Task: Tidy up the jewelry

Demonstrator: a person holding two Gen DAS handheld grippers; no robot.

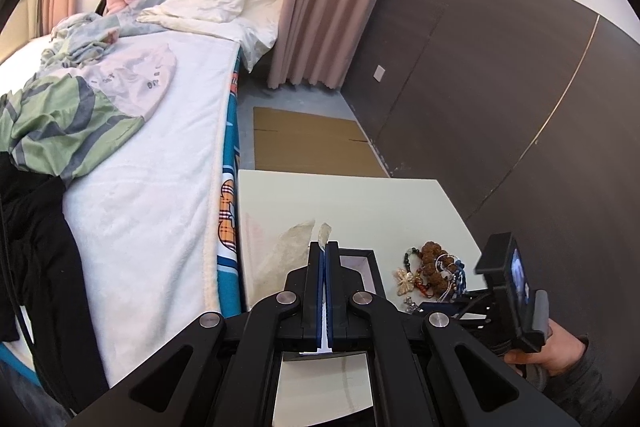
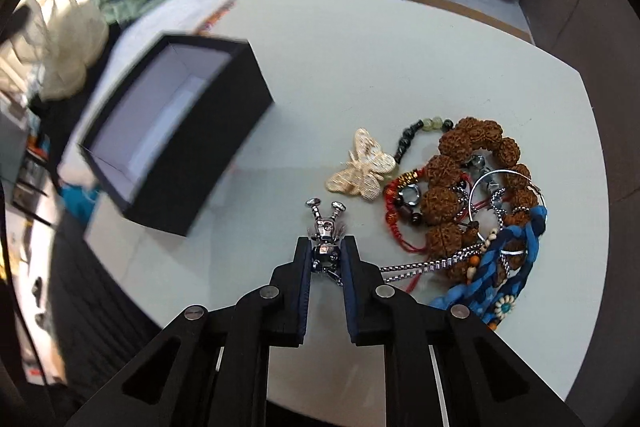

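The right gripper (image 2: pixel 326 253) has its fingers (image 2: pixel 303 267) closed on a small silver robot-figure pendant (image 2: pixel 326 227), whose chain (image 2: pixel 424 265) trails back into the jewelry pile (image 2: pixel 472 195). The left gripper (image 1: pixel 324 255) has its fingers pressed together with nothing visible between them, above the tabletop (image 2: pixel 380 59). The open black box (image 2: pixel 176 135) looks empty. The gold butterfly brooch (image 2: pixel 362 167), bead bracelets and blue braid are unsorted, so the work has barely started.

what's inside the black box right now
The black box shows only pale lining, no jewelry; its near inner corner is hidden by its wall. The silver pendant is outside, between the right gripper fingers.
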